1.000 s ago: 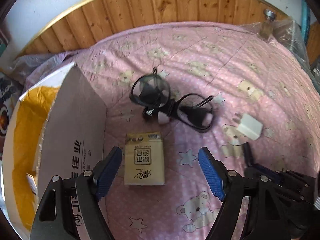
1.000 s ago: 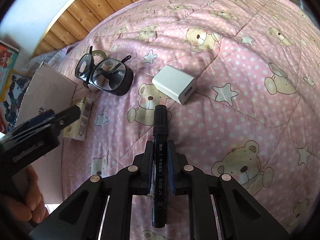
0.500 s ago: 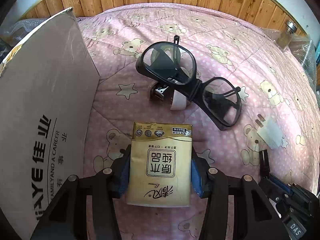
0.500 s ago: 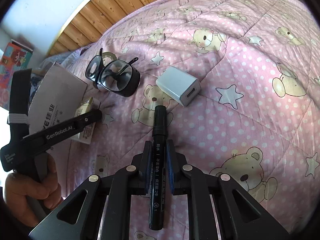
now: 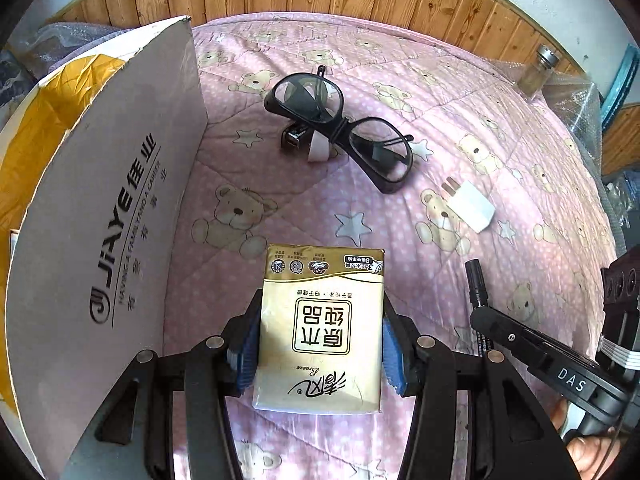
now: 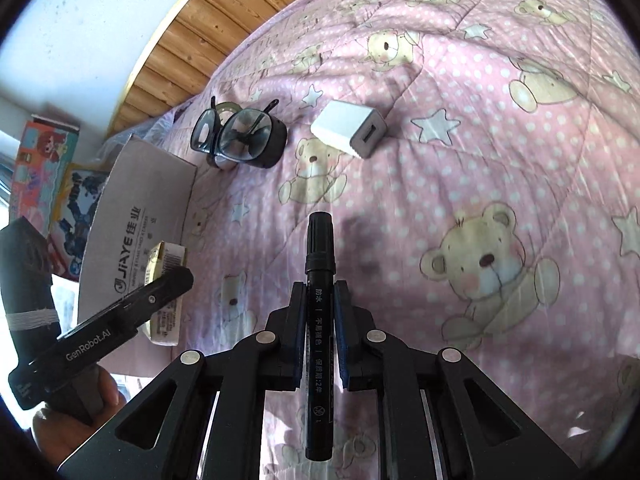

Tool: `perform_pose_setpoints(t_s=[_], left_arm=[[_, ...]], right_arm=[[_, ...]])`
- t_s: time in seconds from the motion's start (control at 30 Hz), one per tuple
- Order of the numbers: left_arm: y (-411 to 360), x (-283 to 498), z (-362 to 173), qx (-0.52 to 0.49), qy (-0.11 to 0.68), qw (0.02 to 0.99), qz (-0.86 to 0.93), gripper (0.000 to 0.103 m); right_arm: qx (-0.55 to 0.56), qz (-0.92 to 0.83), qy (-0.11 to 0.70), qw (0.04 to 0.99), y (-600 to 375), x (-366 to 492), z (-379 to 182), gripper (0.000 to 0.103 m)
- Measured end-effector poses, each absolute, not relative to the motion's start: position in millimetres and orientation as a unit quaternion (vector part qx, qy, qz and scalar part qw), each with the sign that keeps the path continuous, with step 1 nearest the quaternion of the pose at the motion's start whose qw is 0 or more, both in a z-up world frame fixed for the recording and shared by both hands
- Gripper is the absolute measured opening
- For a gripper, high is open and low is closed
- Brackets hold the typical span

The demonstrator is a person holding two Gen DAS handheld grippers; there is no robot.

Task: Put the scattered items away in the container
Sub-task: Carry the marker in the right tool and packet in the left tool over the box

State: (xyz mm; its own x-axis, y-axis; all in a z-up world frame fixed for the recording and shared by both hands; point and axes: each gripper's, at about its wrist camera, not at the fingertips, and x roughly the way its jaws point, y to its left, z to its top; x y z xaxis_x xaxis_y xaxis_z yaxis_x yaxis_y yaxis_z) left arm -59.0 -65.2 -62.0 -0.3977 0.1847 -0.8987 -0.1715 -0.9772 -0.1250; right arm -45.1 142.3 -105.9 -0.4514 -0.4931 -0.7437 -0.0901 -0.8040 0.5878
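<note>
A second ago the left gripper (image 5: 318,344) hung wide open above the tissue pack (image 5: 320,328); since then it has dropped, closed its blue pads (image 5: 390,350) on the pack's two long sides, and seemingly begun lifting it off the pink quilt (image 5: 500,128). The right gripper (image 6: 320,320) stays clamped on the black marker (image 6: 319,296), held above the quilt. Both now look ready for the cardboard box (image 5: 100,220) just left of the pack, while the glasses (image 5: 340,124) and the white charger (image 5: 470,204) lie farther out, still to collect.

Left gripper (image 5: 318,346) and right gripper (image 6: 320,334) jaws clamped.
</note>
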Motion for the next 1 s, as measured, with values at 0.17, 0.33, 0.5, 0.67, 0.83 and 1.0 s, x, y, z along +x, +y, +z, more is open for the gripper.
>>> perform_pose_setpoints(t_s=[0.17,0.33,0.5,0.67,0.83,1.0], left_arm=[[-66,-43,-52,-0.533,-0.003,0.117,0.838,0.052],[-69,-37,-36,-0.51,0.001,0.131,0.85,0.052],[-72,-23,-20,-0.485,0.013,0.136,0.864,0.052],[-79,-9,-9,-0.471,0.012,0.144,0.87,0.052],[-87,1,-1,-0.463,0.002,0.152,0.873,0.052],[-96,9,7,-0.454,-0.012,0.16,0.876,0.052]], right_arm=[[0.511,-0.803,-0.279,0.127,133,-25,-101,0.013],[0.51,-0.808,-0.263,0.133,118,-10,-90,0.013],[0.506,-0.814,-0.249,0.139,104,2,-79,0.013],[0.502,-0.819,-0.235,0.145,91,13,-69,0.014],[0.498,-0.825,-0.221,0.15,79,23,-57,0.014],[0.493,-0.831,-0.208,0.153,67,32,-46,0.014]])
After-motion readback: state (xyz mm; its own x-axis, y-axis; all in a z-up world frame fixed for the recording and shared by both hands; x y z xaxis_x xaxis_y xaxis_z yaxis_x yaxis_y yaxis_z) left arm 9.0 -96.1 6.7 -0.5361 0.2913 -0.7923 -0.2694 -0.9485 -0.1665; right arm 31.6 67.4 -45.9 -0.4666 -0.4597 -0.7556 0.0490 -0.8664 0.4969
